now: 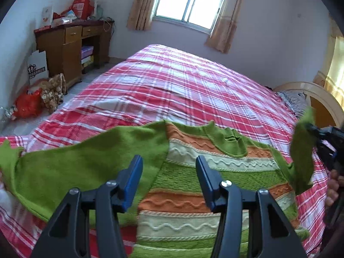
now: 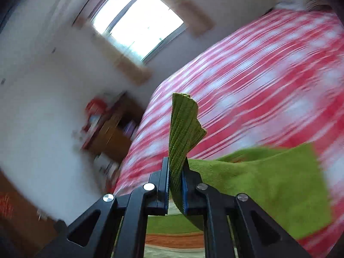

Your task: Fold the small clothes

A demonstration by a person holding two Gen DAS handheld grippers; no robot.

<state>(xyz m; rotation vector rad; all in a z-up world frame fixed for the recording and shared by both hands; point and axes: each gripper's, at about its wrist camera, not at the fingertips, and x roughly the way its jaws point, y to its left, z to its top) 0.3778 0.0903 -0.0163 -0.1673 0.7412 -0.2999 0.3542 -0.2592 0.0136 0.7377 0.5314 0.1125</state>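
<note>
A small knit sweater (image 1: 189,178) with green, orange and cream stripes lies face up on the red plaid bed (image 1: 172,81). Its left green sleeve (image 1: 71,167) is spread out flat. My left gripper (image 1: 169,163) is open and empty, just above the sweater's chest. My right gripper (image 2: 175,167) is shut on the cuff of the right green sleeve (image 2: 185,126) and holds it up off the bed. In the left wrist view that gripper (image 1: 322,137) and the lifted sleeve (image 1: 301,148) show at the right edge. The right wrist view is blurred.
A wooden desk (image 1: 71,45) with clutter stands at the far left, with bags (image 1: 34,101) on the floor beside it. A window with curtains (image 1: 189,2) is on the far wall. A curved wooden headboard (image 1: 318,99) and a pillow (image 1: 294,99) are at the right.
</note>
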